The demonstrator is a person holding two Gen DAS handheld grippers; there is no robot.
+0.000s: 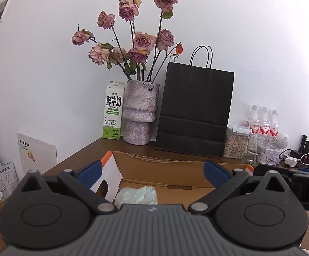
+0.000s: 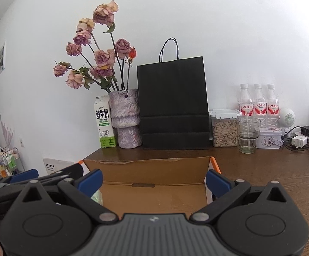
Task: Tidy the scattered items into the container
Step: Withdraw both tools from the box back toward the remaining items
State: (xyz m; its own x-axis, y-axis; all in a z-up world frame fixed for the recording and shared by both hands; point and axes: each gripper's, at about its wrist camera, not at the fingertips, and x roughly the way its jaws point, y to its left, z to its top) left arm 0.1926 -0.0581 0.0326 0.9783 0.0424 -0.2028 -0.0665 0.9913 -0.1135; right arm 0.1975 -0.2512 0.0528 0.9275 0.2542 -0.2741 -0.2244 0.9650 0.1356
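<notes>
Currently both the left gripper [image 1: 152,171] and right gripper [image 2: 154,180] hover spread and empty over the cardboard box [image 2: 154,168]. Reaching carelessly could snag its upright flaps or crush the pale bag [image 1: 136,195] inside

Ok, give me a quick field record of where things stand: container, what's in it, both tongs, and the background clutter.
container: open cardboard box on the wooden table
contents: one pale green crinkled bag at the box's left side; rest of the visible floor bare
left tongs: open, empty, above the box
right tongs: open, empty, above the box
behind box: milk carton, vase of dried roses, black paper bag
right rear: seed jar, glass, three bottles
</notes>
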